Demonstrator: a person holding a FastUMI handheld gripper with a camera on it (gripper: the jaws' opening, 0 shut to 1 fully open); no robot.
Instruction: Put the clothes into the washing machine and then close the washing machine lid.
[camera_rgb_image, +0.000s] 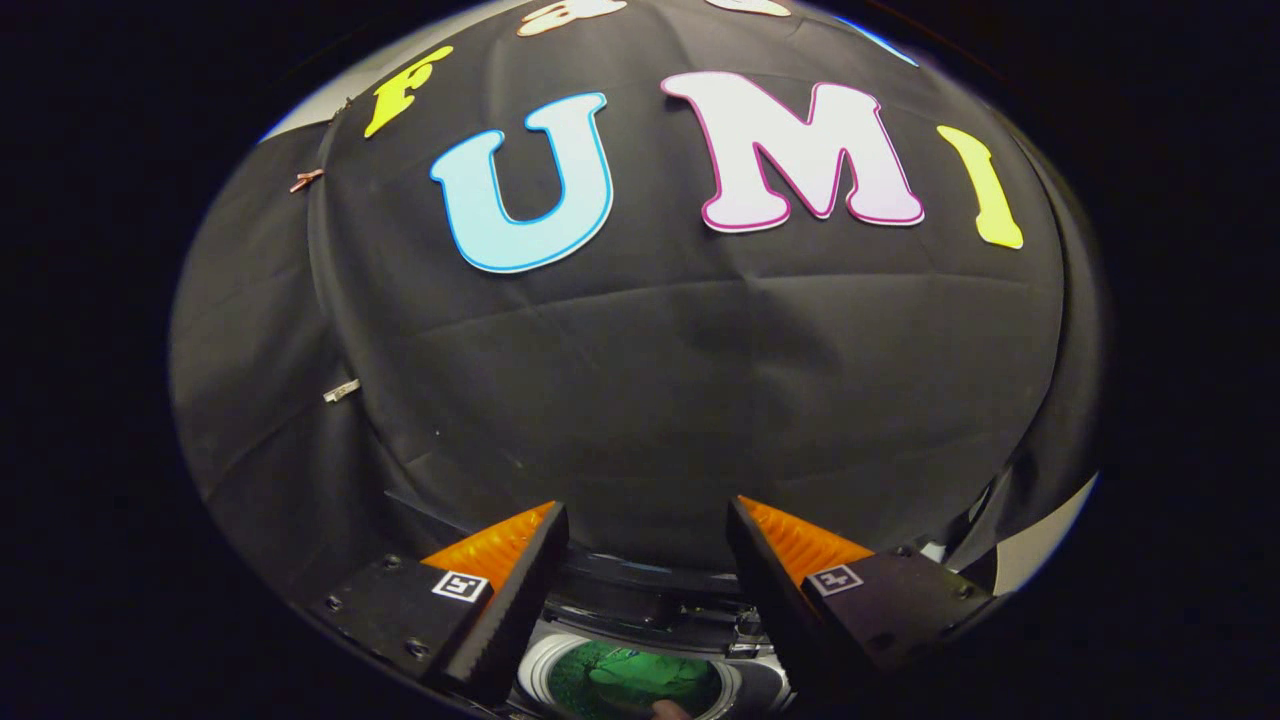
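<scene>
Gaping empty, jaws straddle washing machine (640, 620) rim.

Black cloth wall (640, 400), green-tinted round washing machine opening (632, 682)

No readable text; the hand-held gripper (648, 520), fingers apart, bears coded marker squares.

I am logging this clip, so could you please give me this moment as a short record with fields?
tongs: open, nothing between the fingers, held above the machine
washing machine: below and between the fingers, round opening in view
drum contents: something green inside; cannot tell what it is
lid: cannot tell
backdrop: black cloth wall beyond the fingers
</scene>
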